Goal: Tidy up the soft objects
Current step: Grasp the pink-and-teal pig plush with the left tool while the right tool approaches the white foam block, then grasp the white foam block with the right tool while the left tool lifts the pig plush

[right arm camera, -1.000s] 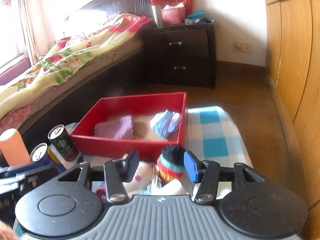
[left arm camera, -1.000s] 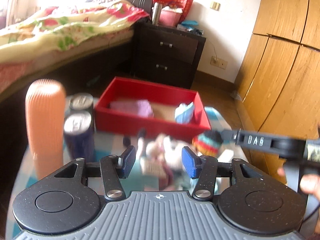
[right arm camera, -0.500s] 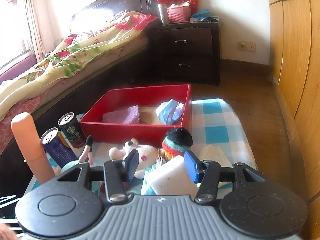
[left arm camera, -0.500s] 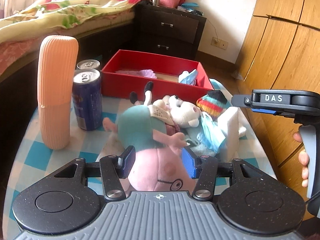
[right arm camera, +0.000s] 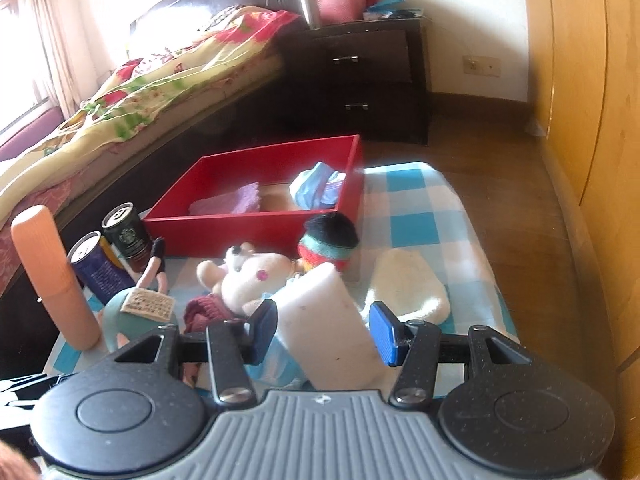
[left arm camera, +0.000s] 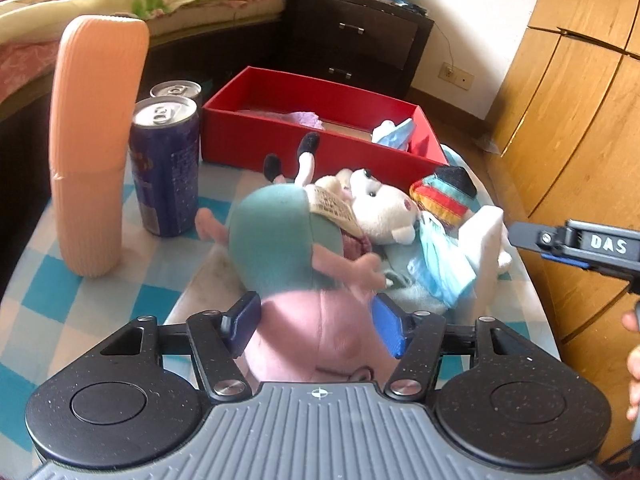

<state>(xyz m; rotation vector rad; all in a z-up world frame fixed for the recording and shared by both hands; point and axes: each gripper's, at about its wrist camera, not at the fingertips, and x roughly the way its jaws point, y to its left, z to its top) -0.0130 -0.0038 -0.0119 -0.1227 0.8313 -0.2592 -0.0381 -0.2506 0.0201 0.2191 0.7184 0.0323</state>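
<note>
The pink pig toy [left arm camera: 316,332] lies on the checked cloth [left arm camera: 80,300] with its head between the parted fingers of the left gripper [left arm camera: 316,330], whose jaws have just been opening; whether the pads touch it I cannot tell. Its body runs lengthwise away from the gripper, legs pointing toward the red box [left arm camera: 304,148]. Compared with a second ago, the left gripper has sunk closer over the toy, while the right gripper [right arm camera: 324,332], jaws apart, now straddles the white sponge block [right arm camera: 328,328].

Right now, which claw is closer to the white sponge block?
Right. The right claw has the white sponge block between its open jaws, untouched. The left claw straddles the pink pig toy beside it.
</note>
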